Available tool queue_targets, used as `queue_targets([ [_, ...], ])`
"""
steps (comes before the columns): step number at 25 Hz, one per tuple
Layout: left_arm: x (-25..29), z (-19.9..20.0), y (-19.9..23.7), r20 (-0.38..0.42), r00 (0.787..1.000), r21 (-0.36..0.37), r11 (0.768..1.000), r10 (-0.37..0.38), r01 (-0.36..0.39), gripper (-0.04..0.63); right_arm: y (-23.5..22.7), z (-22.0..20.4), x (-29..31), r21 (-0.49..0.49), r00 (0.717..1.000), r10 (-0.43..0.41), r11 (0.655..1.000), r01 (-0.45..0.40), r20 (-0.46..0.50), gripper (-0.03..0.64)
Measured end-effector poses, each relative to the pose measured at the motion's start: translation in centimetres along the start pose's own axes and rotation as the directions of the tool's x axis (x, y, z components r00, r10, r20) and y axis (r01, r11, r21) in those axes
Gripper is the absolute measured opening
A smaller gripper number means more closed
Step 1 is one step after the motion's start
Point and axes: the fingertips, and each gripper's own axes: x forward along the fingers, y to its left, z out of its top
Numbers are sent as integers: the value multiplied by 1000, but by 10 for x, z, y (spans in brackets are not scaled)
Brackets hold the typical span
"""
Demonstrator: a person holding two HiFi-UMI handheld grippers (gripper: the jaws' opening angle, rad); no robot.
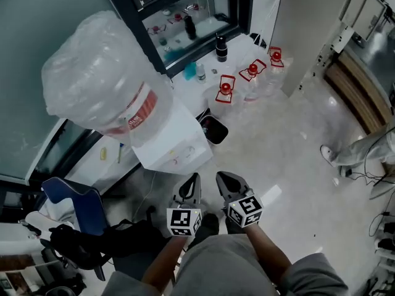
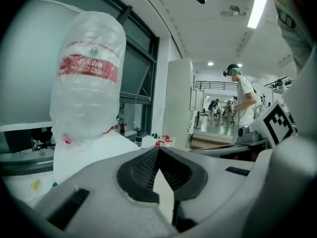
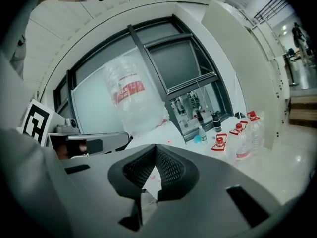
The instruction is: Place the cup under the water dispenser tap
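Note:
The white water dispenser [image 1: 176,143] stands left of centre in the head view, topped by a large clear bottle [image 1: 102,79] with a red label. That bottle [image 2: 89,88] also fills the left of the left gripper view. No cup shows in any view. My left gripper [image 1: 195,177] and right gripper [image 1: 220,176] are held side by side close to my body, just in front of the dispenser and apart from it. The left gripper [image 2: 158,150] has its jaws closed tip to tip with nothing in them. So does the right gripper [image 3: 155,148].
A black bin [image 1: 214,129] sits on the floor beside the dispenser. Three clear jugs with red caps [image 1: 252,73] stand farther back, by a window ledge with small bottles [image 1: 221,48]. A blue chair [image 1: 77,205] is at left. A person's shoe [image 1: 328,155] is at right.

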Motion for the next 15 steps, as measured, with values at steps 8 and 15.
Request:
queue_targets([
  [8,-14,54,-21,23,993,-9,993,-114,115,8,26,55,-22,-43,999,17,999,-15,48,9],
  [15,-26,83,-28,43,985,-3,986,-165,165,8,39,88,-35,-85,996,16,996,-9,87,9],
])
